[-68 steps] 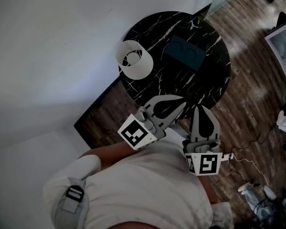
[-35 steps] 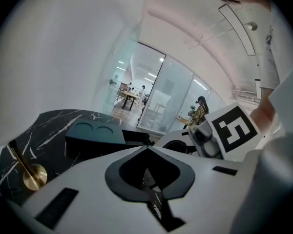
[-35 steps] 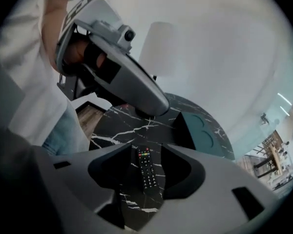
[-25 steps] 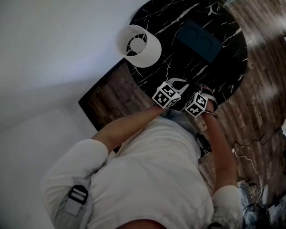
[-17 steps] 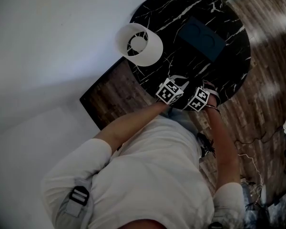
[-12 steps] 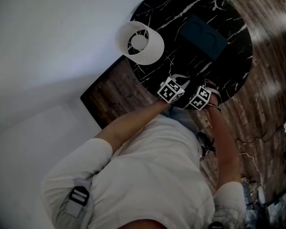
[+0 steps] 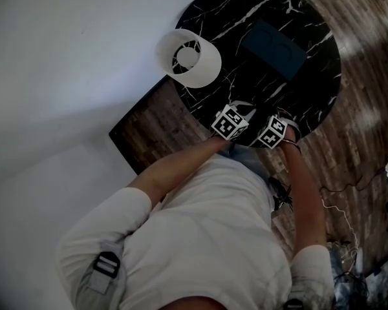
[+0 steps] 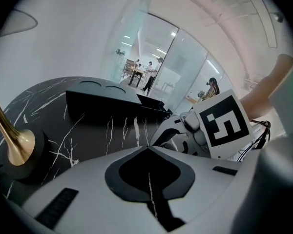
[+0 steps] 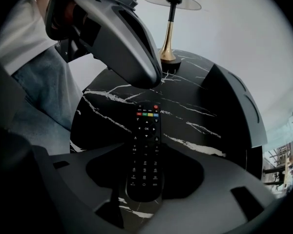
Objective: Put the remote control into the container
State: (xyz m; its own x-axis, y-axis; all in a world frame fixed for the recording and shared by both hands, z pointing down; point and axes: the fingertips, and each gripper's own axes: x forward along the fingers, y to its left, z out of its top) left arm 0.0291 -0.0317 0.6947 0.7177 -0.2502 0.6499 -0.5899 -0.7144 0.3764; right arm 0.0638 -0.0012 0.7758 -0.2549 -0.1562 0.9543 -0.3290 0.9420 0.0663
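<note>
Right gripper view: right gripper jaws apart, straddling the remote control on the table, apparently not yet touching. Left gripper jaws together, empty. Close squarely mid-body, then lift toward the container.

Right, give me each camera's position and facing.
Head view: on the person's head, steeply down onto the table; torso and arms show.
Left gripper view: on the left gripper, low across the table toward the container; shut jaws show.
Right gripper view: on the right gripper, toward the lamp; jaws flank the remote control.
All three share the table and lamp.
</note>
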